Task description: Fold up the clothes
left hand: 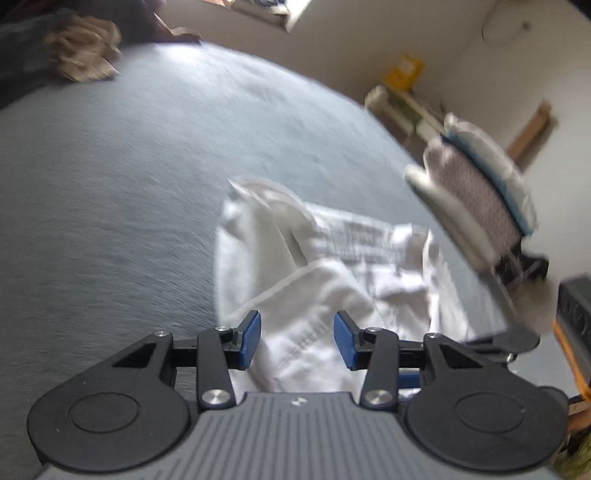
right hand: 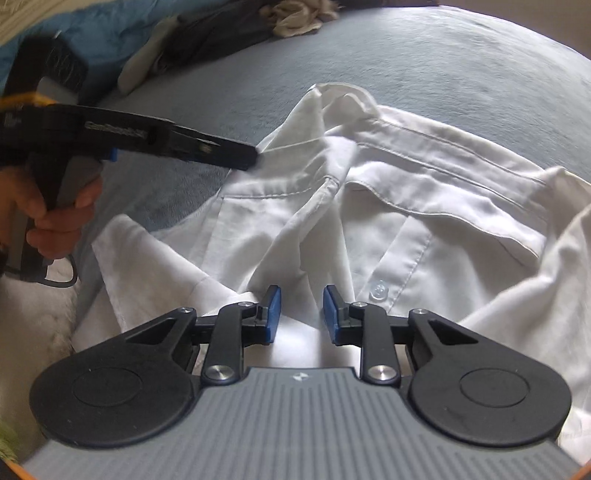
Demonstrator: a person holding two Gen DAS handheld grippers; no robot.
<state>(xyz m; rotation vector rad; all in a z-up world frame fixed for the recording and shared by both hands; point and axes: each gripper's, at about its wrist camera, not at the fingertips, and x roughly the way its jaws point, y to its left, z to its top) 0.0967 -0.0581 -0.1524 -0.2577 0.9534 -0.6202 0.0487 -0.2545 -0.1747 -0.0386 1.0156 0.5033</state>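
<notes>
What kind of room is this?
Probably a bedroom: a white shirt lies on a wide grey-blue bedspread, with more clothes heaped at its far edge and shelves along the wall.

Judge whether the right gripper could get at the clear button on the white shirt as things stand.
Probably yes: the button lies exposed on the shirt just right of the open right gripper, nothing covering it.
</notes>
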